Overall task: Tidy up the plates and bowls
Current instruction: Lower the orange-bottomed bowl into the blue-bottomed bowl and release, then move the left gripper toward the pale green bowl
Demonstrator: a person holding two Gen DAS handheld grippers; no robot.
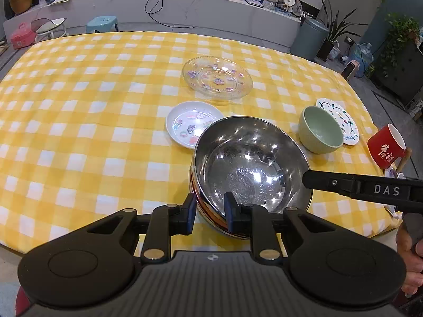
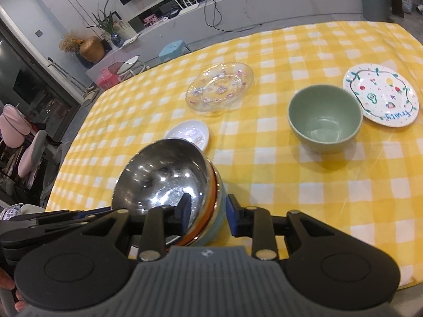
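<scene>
A shiny steel bowl tops a stack of bowls with orange and pale green rims, standing on the yellow checked tablecloth. My left gripper straddles the stack's near rim, one finger outside and one inside, slightly apart from the wall. My right gripper straddles the opposite rim the same way, with a small gap showing at its outer finger. A green bowl, a clear glass plate, a small white dish and a fruit-painted plate lie beyond.
A red mug stands at the table's right edge, near the painted plate. Past the table's far edge there are stools, a low counter, a grey bin and potted plants. A hand holds the right gripper's handle.
</scene>
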